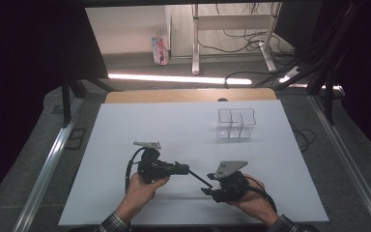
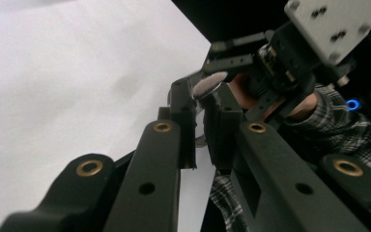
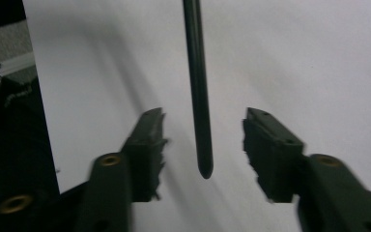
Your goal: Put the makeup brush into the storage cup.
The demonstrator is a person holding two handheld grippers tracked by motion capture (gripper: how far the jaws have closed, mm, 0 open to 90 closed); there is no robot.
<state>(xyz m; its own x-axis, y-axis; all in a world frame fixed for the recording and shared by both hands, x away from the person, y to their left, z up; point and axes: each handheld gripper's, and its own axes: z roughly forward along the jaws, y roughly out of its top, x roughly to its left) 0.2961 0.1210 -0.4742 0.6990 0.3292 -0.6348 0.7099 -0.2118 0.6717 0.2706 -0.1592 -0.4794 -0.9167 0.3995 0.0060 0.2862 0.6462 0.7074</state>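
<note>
Fingers of the left gripper pinch a thin black rod, whose free end hangs untouched between the right gripper's spread fingers above the white worktop.

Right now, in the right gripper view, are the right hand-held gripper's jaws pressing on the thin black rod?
No: the right hand-held gripper has its jaws apart, and the thin black rod hangs between them with a gap on each side.

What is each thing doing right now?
left gripper: shut on the black stick, holding it off the table.
black stick: held at one end, its free end between the other gripper's jaws, untouched.
right gripper: open, jaws apart on each side of the stick.
clear box: upright, looks empty.
</note>
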